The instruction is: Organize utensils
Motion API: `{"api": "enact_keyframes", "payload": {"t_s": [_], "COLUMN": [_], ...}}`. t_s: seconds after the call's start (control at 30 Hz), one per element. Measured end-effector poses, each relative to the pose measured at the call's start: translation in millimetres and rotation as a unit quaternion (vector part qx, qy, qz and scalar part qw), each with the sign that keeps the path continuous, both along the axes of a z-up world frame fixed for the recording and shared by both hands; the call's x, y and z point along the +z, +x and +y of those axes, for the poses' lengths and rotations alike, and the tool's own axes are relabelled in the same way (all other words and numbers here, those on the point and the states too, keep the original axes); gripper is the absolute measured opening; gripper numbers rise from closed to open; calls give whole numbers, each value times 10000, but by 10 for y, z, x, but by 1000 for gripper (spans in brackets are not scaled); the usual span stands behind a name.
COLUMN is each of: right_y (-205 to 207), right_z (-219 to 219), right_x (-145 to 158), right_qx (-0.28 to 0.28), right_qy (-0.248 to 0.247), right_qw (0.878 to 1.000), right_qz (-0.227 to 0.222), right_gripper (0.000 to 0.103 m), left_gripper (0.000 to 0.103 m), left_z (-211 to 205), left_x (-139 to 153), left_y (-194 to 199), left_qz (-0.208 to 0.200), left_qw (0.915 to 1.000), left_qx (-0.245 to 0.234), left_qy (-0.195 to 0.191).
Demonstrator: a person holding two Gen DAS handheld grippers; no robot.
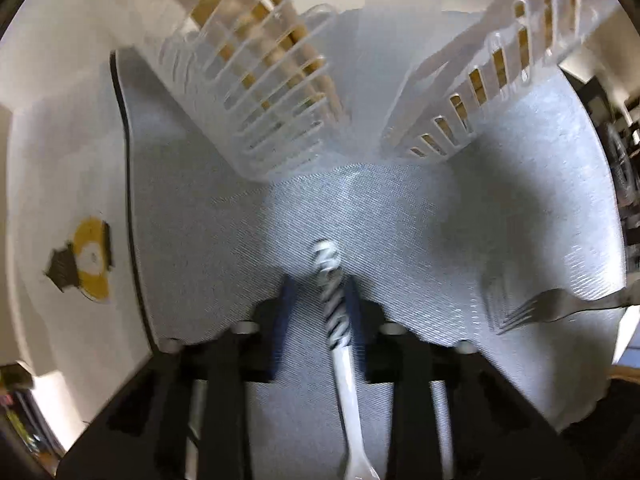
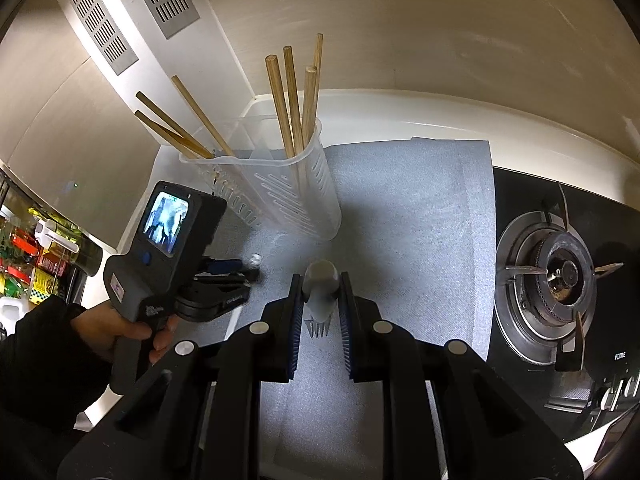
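Observation:
A white utensil (image 1: 332,300) with a striped, blurred upper part lies on the grey mat (image 1: 400,220), its plain white end running back under my left gripper (image 1: 319,310). It sits between the blue pads, against the right pad (image 1: 354,312), with mat showing between it and the left pad; the gripper is open. In the right wrist view a hand holds the left gripper (image 2: 236,274) low over the mat (image 2: 420,200). My right gripper (image 2: 319,312) is shut on a fork (image 2: 320,280), tines toward the camera. That fork (image 1: 532,312) shows at the right edge of the left wrist view.
A translucent slotted caddy (image 2: 280,188) holding wooden chopsticks (image 2: 292,100) stands at the mat's far end; its slotted walls (image 1: 260,100) fill the top of the left wrist view. A gas burner (image 2: 560,276) lies right of the mat. A yellow sticker (image 1: 90,260) marks the white counter.

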State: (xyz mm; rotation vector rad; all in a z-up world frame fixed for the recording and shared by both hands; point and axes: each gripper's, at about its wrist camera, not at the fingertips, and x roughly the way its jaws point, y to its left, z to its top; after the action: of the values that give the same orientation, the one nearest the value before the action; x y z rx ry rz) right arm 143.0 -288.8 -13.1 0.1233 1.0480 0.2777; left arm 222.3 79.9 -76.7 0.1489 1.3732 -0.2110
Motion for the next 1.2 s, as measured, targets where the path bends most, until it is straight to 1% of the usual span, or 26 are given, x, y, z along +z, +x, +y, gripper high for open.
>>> {"api": "enact_keyframes", "payload": {"t_s": [0.1,0.17,0.23,0.33,0.47,0.53,0.63,0.73,0.77,0.8,0.9,1.2], "right_y": [2,3,5,3,-16,-37,-69,-95,-97,-103,-122,-144], "right_z": [9,4,1,9,52,104,178,243,255,265,294,381], "right_x": [4,9,11,24,76,126,178,223,235,253,334,693], "right_qx": [-13,-18,-37,-14,76,177,316,410,421,434,465,608], "right_qy": [-3,0,-5,2,23,35,36,33,32,29,20,34], "right_qw": [10000,10000,10000,10000,9999,9996,9990,9984,9983,9981,9974,9928], "right_qz": [4,-7,-16,-44,-133,-223,-314,-390,-408,-434,-557,-1030], "right_gripper": [18,18,18,18,18,18,18,18,18,18,18,18], "left_gripper": [10,10,10,10,10,10,9,9,5,5,5,5], "left_z": [90,175,276,392,551,564,587,568,669,723,689,750], "left_x": [8,114,336,725,1171,1335,1442,1488,1520,1535,1551,1900], "left_y": [-3,-58,-150,-314,-567,-701,-807,-801,-797,-809,-824,-888], "left_qz": [161,39,-183,-637,-1166,-1366,-1571,-1656,-1666,-1687,-1765,-2134], "left_qw": [9993,9984,9957,9900,9815,9779,9742,9730,9726,9723,9713,9658], "left_qx": [157,137,146,108,31,26,55,60,62,60,47,45], "left_qy": [-309,-549,-899,-1258,-1516,-1585,-1622,-1609,-1620,-1619,-1592,-1469]}}
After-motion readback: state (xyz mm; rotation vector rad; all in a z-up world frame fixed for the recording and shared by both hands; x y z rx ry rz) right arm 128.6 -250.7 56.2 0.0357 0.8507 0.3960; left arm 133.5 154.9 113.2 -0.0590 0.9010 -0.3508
